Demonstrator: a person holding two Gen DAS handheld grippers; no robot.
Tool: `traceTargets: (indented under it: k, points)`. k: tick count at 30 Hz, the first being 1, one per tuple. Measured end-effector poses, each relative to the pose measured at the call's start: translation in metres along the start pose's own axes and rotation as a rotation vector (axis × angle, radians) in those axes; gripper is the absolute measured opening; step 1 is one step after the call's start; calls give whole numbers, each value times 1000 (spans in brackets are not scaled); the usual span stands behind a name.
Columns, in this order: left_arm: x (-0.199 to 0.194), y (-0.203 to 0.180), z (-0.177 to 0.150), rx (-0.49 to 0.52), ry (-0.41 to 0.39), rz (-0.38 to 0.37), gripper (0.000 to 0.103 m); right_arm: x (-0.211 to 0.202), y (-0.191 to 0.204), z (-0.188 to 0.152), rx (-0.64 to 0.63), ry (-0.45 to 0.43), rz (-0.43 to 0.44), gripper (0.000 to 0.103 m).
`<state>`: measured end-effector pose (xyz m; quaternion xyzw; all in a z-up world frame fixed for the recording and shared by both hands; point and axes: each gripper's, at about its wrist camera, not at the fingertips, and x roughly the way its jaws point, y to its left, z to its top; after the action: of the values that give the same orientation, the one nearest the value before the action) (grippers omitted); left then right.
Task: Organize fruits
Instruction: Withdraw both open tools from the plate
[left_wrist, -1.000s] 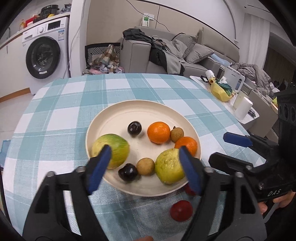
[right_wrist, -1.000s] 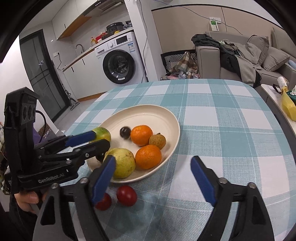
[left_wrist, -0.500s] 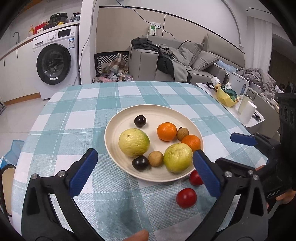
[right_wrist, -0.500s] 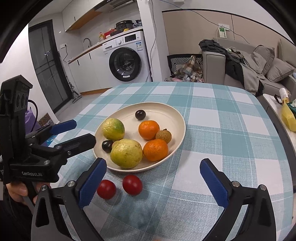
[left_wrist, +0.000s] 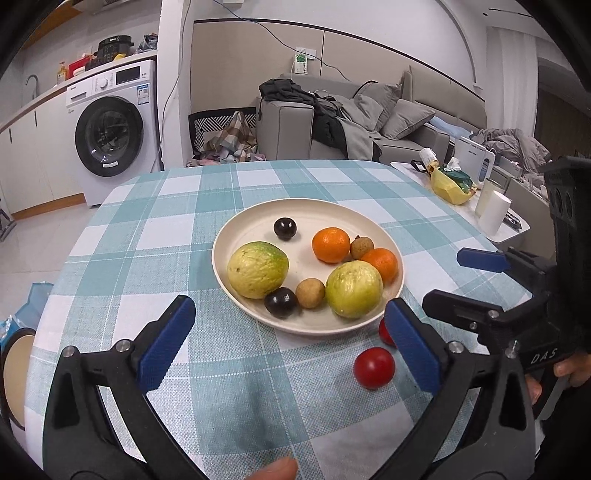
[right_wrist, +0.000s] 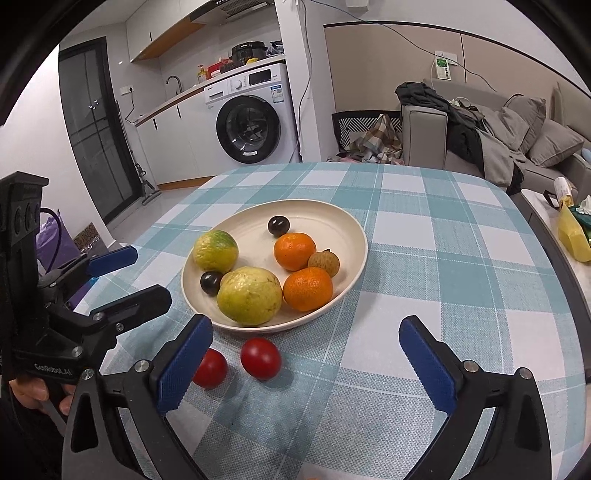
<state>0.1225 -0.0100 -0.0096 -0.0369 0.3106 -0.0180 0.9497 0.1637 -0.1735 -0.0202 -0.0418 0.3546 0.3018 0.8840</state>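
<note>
A cream plate (left_wrist: 255, 221) (right_wrist: 343, 225) on the checked tablecloth holds two yellow-green guavas (left_wrist: 257, 269) (right_wrist: 249, 295), two oranges (left_wrist: 330, 244) (right_wrist: 294, 251), two dark plums (left_wrist: 284, 228) (right_wrist: 278, 225) and two brown longans (left_wrist: 310, 292) (right_wrist: 324, 262). Two red tomatoes (left_wrist: 373, 367) (right_wrist: 260, 358) lie on the cloth just in front of the plate. My left gripper (left_wrist: 290, 349) is open and empty, in front of the plate's near left rim. My right gripper (right_wrist: 306, 365) is open and empty, above the cloth right of the tomatoes.
The round table has a teal checked cloth (left_wrist: 177, 206). A side table (left_wrist: 476, 218) with a yellow bag and white cups stands to the right. A washing machine (left_wrist: 110, 133) and a sofa (left_wrist: 369, 122) are behind. A round object (left_wrist: 14, 365) lies below the table's left edge.
My left gripper let go of a guavas on the plate, opened wide and drew back toward me. My right gripper also drew back a little. The fruits stay put.
</note>
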Motion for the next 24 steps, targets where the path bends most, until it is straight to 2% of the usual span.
traceTargets:
  k: [24]
  points:
    - [-3, -2, -10, 12, 7, 4, 102, 3, 2, -3, -14, 12, -5, 103]
